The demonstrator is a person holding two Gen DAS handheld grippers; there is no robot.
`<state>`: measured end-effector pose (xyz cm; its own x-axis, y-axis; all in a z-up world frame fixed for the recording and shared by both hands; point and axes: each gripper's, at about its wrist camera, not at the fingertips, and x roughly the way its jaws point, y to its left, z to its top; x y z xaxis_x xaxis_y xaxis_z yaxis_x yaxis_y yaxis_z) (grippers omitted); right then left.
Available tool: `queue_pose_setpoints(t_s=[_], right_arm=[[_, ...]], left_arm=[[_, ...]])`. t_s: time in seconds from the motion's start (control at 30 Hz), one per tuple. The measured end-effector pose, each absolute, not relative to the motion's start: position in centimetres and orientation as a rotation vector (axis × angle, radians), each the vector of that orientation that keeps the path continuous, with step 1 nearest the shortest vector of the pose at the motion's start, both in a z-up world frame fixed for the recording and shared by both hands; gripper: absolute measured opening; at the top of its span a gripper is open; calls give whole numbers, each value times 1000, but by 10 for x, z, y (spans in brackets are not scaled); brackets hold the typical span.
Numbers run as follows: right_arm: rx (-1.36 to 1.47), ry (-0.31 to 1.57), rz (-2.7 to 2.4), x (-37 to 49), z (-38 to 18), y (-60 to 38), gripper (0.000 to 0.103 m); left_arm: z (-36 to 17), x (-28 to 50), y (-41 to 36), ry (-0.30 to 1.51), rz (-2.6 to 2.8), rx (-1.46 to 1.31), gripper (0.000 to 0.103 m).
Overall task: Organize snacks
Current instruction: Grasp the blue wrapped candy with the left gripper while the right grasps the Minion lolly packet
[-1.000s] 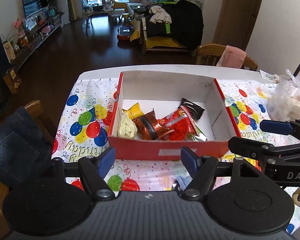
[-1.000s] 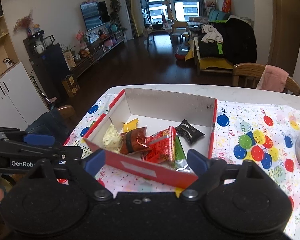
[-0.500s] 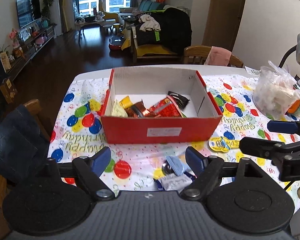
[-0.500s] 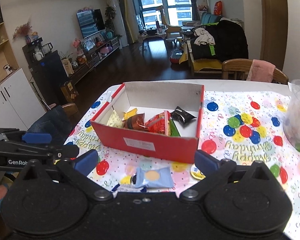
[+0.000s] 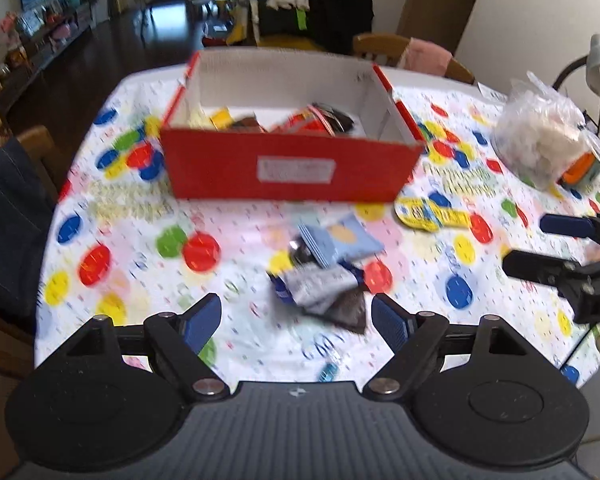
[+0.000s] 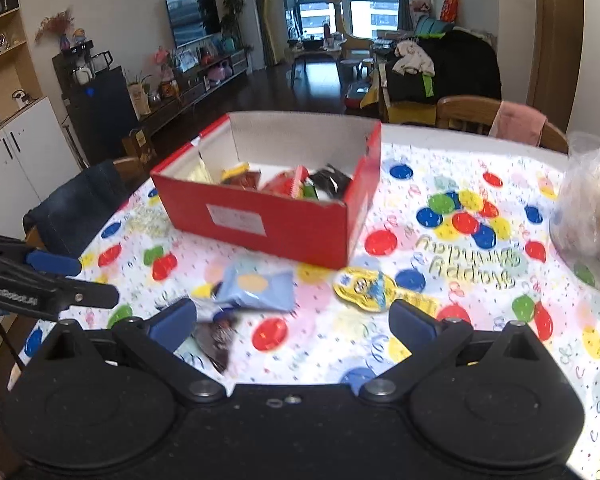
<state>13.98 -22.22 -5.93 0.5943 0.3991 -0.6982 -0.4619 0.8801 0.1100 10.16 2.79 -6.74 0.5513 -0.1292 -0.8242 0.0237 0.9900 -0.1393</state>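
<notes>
My left claw (image 5: 296, 320) and right claw (image 6: 292, 320) gaped wide, holding nothing. The red box (image 5: 288, 168) held mixed snacks; loose packets (image 5: 324, 276) lay just ahead of both.

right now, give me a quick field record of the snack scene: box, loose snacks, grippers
box: red box, open top, several snack packs inside
loose snacks: light blue pack, dark packet, yellow pack, all on the tablecloth in front of the box
left gripper: jaws open, empty
right gripper: jaws open, empty
other: clear plastic bag, right of box
</notes>
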Motion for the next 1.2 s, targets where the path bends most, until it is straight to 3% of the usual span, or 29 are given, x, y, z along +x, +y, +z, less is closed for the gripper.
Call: queue_pose_setpoints(t_s=[0.5,0.87,1.2], right_arm=[[-215,863,597,192,-114,-243,103],[-392,855,676,243,-148,-231,99],[-405,902,722,276,-170,-230,87]], left_arm=[[-129,110,-3,1187,-86,-155,82],[-148,111,-15,1200,-13,-143,81],[-157,108,-14,1219,11,-143,61]])
